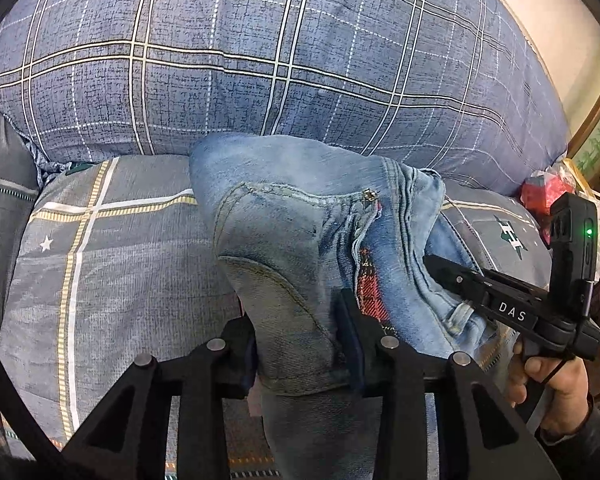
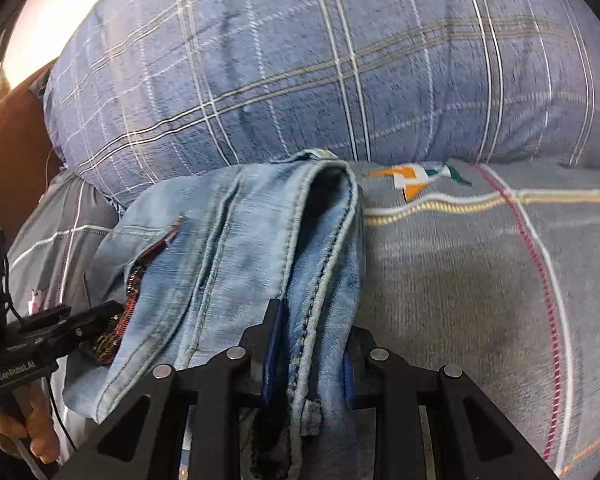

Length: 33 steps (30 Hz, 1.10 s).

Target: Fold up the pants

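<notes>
Light blue jeans (image 1: 284, 232) lie bunched on the bed, with a red plaid lining showing at the pocket. My left gripper (image 1: 300, 340) is shut on a thick fold of the denim that fills the gap between its pads. In its own view my right gripper (image 2: 310, 344) is shut on a stitched seam edge of the jeans (image 2: 228, 232). The left wrist view shows the right gripper (image 1: 432, 264) at the right, biting into the waistband. From the right wrist view the left gripper (image 2: 112, 312) sits at the left, by the plaid lining.
A big blue plaid pillow (image 1: 260, 60) rises just behind the jeans. Grey patterned bedding (image 2: 460, 280) spreads to the sides. A red object (image 1: 544, 192) and a framed picture (image 1: 596, 136) stand at the far right. A person's hand (image 1: 548, 376) holds the right gripper's handle.
</notes>
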Available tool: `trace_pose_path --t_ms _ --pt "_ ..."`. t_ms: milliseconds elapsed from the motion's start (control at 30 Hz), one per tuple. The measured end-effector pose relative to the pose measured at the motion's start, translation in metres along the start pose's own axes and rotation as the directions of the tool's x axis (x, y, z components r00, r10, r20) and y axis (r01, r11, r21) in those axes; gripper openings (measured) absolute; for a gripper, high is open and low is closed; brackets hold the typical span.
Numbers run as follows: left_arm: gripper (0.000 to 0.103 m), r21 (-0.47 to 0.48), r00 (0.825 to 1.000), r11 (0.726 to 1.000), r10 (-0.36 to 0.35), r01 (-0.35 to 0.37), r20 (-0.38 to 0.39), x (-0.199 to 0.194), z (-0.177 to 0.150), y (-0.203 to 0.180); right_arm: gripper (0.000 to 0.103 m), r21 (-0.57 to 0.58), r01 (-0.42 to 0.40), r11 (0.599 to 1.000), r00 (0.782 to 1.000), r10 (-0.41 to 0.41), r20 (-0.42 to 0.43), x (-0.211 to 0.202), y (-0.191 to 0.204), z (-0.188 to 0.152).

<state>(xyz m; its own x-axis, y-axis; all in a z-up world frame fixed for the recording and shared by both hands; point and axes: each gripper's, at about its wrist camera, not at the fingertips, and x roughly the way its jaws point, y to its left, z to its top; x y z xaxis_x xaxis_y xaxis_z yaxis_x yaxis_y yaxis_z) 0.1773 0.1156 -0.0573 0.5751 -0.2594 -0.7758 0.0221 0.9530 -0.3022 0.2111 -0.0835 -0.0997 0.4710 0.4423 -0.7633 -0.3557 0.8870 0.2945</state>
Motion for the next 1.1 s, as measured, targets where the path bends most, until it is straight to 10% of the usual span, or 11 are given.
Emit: trace_pose_path --t_ms 1100 --pt "0.057 -0.016 0.993 0.994 0.112 -0.112 0.03 -0.004 -0.008 0.0 0.03 0.008 0.137 0.991 0.99 -0.136 -0.023 0.009 0.01 0.0"
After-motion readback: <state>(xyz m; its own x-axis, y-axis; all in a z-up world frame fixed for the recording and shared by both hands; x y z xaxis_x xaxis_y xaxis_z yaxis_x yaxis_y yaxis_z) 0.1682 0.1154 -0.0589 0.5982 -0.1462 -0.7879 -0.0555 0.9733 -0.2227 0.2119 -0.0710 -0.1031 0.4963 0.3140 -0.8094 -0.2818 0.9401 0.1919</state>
